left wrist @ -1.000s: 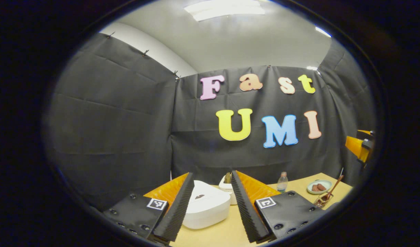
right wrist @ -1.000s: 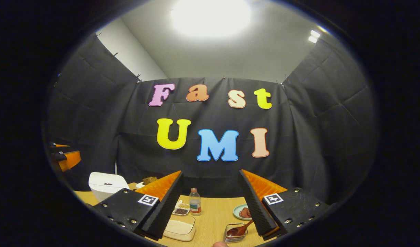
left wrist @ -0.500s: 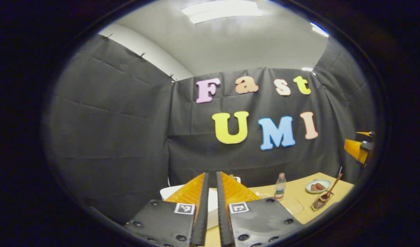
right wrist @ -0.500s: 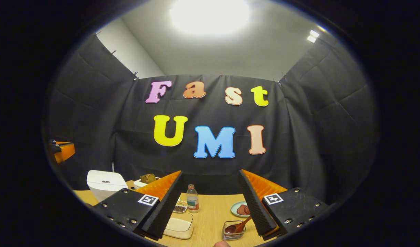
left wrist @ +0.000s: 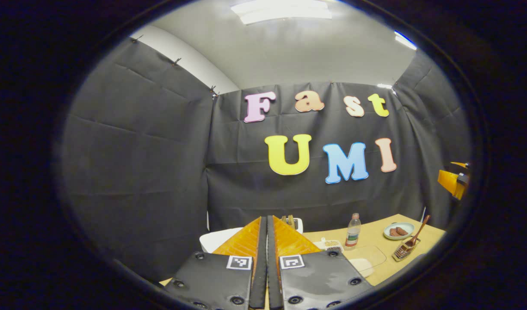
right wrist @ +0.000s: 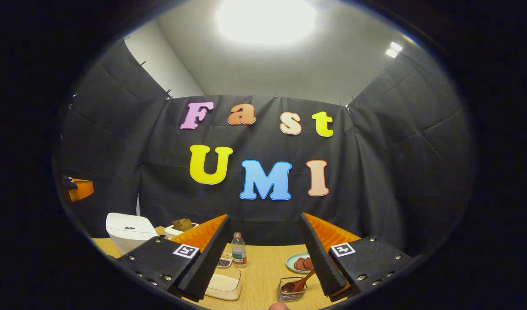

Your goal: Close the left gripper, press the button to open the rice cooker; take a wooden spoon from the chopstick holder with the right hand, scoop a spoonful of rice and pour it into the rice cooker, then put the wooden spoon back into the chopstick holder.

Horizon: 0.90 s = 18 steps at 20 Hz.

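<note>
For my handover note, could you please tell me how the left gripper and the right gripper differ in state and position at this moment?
The left gripper has its fingers pressed together with nothing between them; the right gripper has its fingers spread wide. The left gripper points over the white rice cooker, whose lid is down; the right gripper points toward the chopstick holder with the wooden spoon in it. Both hold nothing and hover above the table.

White rice cooker (right wrist: pixel 130 230), light wooden table (right wrist: pixel 263 267), pale green plate (right wrist: pixel 294 263), brown wooden spoon (right wrist: pixel 298 284)

Glaring ceiling light (right wrist: pixel 265 19), fisheye-warped edges
</note>
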Each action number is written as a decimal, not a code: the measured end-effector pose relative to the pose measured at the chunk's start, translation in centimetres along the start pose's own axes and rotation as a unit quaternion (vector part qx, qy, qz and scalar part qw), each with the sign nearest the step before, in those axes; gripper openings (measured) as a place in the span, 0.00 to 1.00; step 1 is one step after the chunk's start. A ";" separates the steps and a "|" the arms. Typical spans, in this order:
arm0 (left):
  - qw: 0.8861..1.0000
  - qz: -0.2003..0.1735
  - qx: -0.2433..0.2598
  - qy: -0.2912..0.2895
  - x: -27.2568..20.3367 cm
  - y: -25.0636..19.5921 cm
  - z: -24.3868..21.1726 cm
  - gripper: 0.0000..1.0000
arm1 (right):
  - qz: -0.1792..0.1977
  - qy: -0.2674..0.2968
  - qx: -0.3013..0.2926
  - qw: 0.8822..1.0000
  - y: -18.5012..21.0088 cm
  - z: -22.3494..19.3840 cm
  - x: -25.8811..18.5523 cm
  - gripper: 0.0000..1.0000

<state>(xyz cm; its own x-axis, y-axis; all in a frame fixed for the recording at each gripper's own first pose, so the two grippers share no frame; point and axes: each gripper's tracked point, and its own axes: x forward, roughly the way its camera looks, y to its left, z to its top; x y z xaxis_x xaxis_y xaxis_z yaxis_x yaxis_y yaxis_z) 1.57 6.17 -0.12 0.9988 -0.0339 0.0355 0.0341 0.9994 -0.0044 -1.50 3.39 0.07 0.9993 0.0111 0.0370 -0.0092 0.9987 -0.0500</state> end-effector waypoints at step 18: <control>0.998 -0.036 -0.019 0.057 11.3 5.2 -8.1 0.10 | -0.096 0.022 -0.027 0.995 -0.1 -0.8 -2.1 0.96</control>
<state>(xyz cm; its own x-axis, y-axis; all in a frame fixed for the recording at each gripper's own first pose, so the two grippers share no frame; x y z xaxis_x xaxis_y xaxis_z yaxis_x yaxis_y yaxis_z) 13.35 10.96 -7.82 0.9912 -0.1077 -0.0772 0.1046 0.9936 -0.0430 -3.54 3.18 -0.77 0.9831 -0.1827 0.0067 0.1824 0.9781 -0.1003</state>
